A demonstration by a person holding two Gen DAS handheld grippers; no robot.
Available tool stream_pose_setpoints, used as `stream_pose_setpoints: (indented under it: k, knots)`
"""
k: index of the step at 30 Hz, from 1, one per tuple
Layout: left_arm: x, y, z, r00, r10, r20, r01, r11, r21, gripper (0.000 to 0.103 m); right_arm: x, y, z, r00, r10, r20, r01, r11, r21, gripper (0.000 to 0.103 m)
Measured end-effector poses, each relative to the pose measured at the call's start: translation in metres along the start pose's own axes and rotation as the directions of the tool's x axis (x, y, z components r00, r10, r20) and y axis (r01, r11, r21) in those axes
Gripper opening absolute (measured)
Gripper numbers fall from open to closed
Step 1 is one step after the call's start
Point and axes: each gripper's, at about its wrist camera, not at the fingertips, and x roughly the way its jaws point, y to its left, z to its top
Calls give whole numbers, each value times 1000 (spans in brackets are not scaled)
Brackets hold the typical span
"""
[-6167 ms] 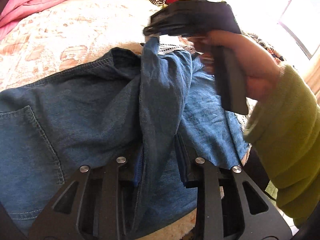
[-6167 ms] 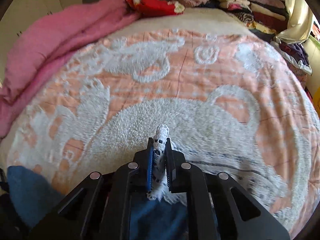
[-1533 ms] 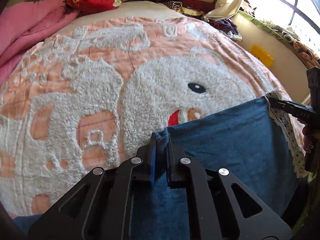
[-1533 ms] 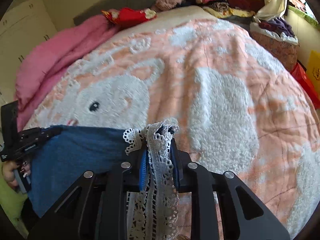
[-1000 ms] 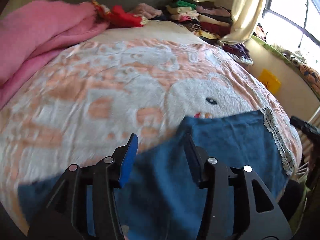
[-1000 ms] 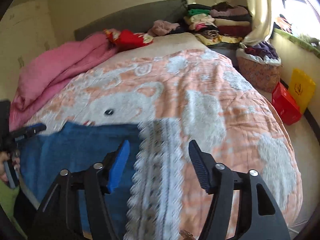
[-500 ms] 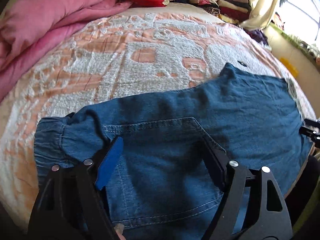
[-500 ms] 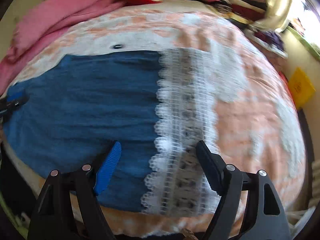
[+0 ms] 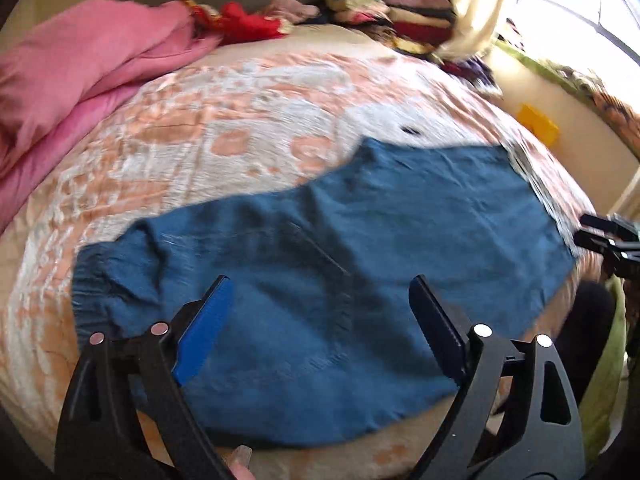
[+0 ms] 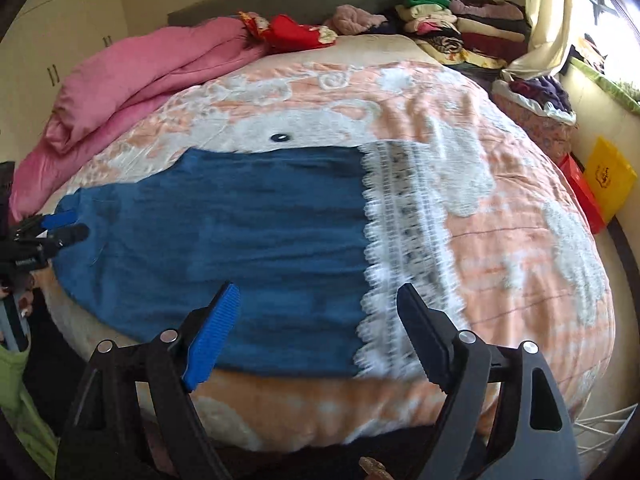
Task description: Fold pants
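Note:
Blue denim pants (image 9: 340, 264) lie flat along the near edge of the bed, folded lengthwise. Their elastic waistband (image 9: 96, 276) is at the left and the white lace hem (image 10: 404, 248) at the right. My left gripper (image 9: 320, 308) hovers above the waist half, jaws still opening, nothing between them. Above the hem end, my right gripper (image 10: 316, 312) also has its jaws opening and holds nothing. In the right wrist view the left gripper (image 10: 60, 226) shows at the far left, and in the left wrist view the right gripper (image 9: 608, 236) shows at the far right.
A peach and white fleece blanket (image 10: 500, 184) covers the bed. A pink duvet (image 10: 140, 76) is bunched at the far left. Stacked folded clothes (image 10: 460, 20) sit at the head, right. A yellow bag (image 10: 608, 180) and a red box (image 10: 580, 192) stand on the floor.
Both grippers let go of the pants, opened wide and pulled back toward me. The pants now lie spread flat on the bed.

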Motion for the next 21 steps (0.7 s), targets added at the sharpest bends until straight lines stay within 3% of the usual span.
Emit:
stream_pose_setpoints:
  k: [7, 10, 16, 21]
  knots:
    - [19, -25, -27, 995, 43, -89, -34, 995, 99, 89, 19, 33, -16, 998, 12, -64, -14, 999, -29, 81]
    - [32, -24, -38, 990, 85, -114, -69, 988, 139, 90, 35, 35, -24, 990, -50, -131, 46, 998, -36, 81]
    - [31, -16, -39, 995, 27, -99, -19, 996, 86, 92, 44, 28, -30, 988, -40, -149, 39, 999, -9, 81]
    - [17, -17, -33, 997, 2, -76, 2, 998, 60, 93, 25, 23, -27, 994, 8, -105, -5, 999, 33, 81]
